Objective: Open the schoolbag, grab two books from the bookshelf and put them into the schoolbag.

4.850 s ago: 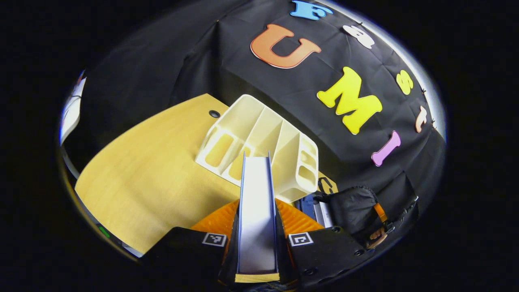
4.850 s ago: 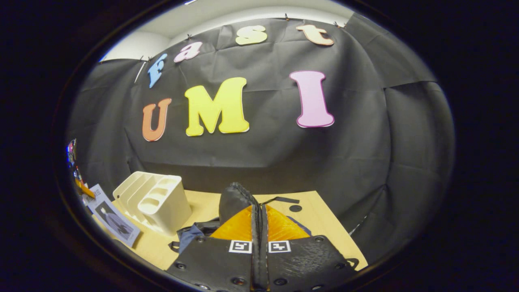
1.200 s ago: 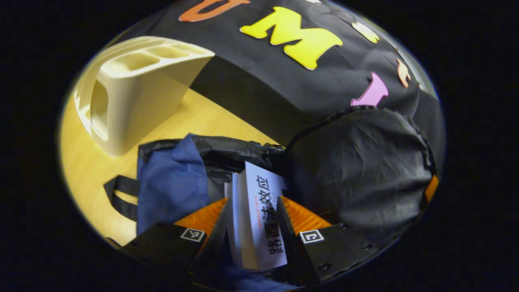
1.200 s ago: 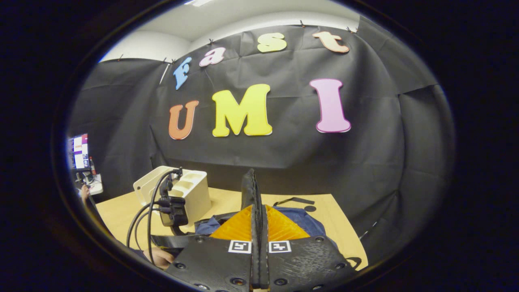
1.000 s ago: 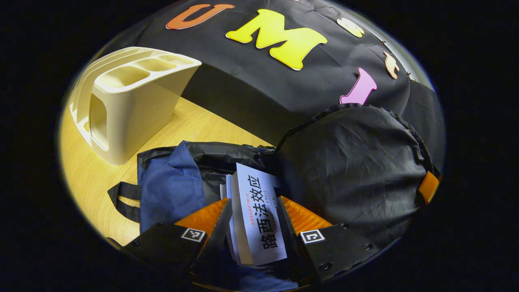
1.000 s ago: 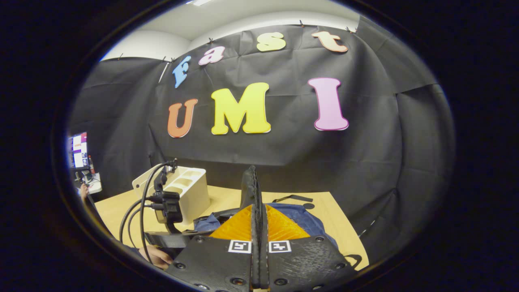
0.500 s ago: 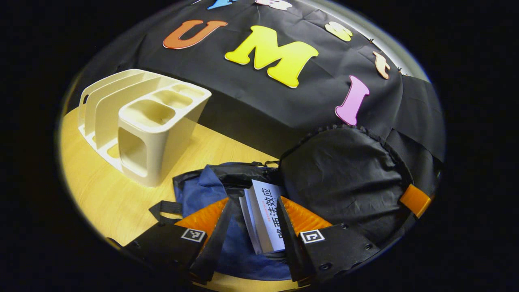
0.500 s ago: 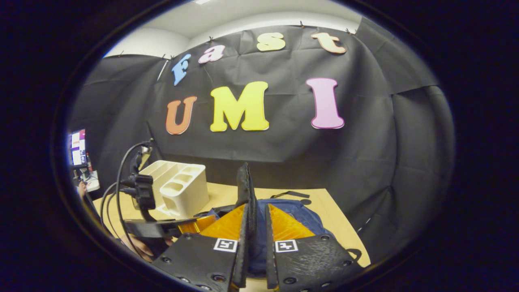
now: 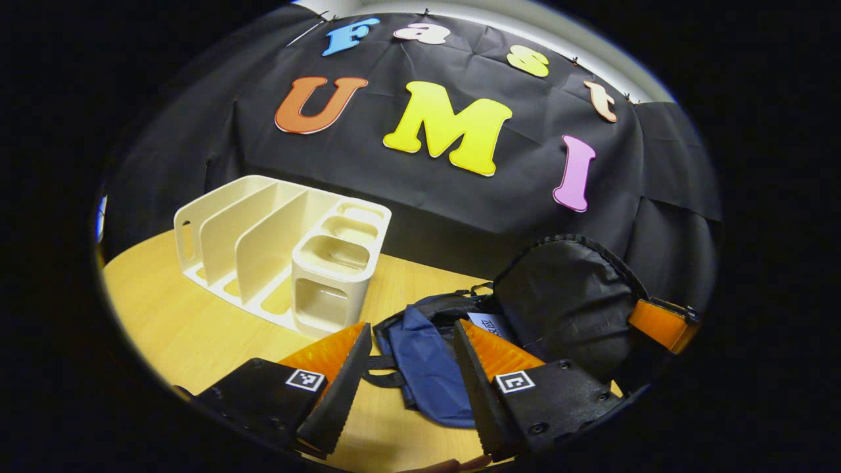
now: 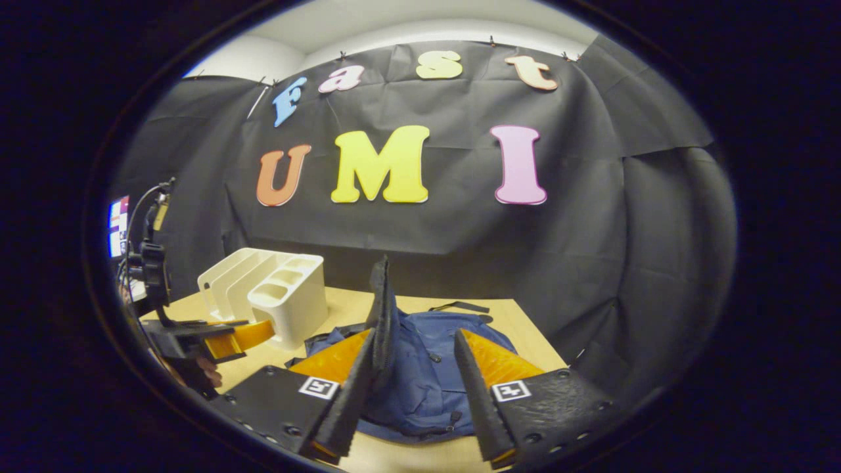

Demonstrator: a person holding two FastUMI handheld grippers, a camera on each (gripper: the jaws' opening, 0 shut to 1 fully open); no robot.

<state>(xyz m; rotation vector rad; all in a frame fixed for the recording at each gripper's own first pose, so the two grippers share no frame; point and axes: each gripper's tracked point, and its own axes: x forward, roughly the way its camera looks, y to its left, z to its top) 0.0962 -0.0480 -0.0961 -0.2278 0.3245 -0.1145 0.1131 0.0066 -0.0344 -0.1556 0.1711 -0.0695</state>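
schoolbag (image 10: 427, 374) navy blue, flap (image 9: 568, 299) black inside. bookshelf (image 9: 282, 253) cream. table (image 9: 177, 322) light wood grain. book (image 9: 489, 324) in bag probably white.

A wooden table (image 9: 171, 315) stands before black cloth (image 10: 591, 217); a screen (image 10: 118, 226) glows far left.

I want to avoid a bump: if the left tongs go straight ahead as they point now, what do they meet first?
Most likely the blue schoolbag, lying between and just beyond the open left tongs. Depth is unclear.
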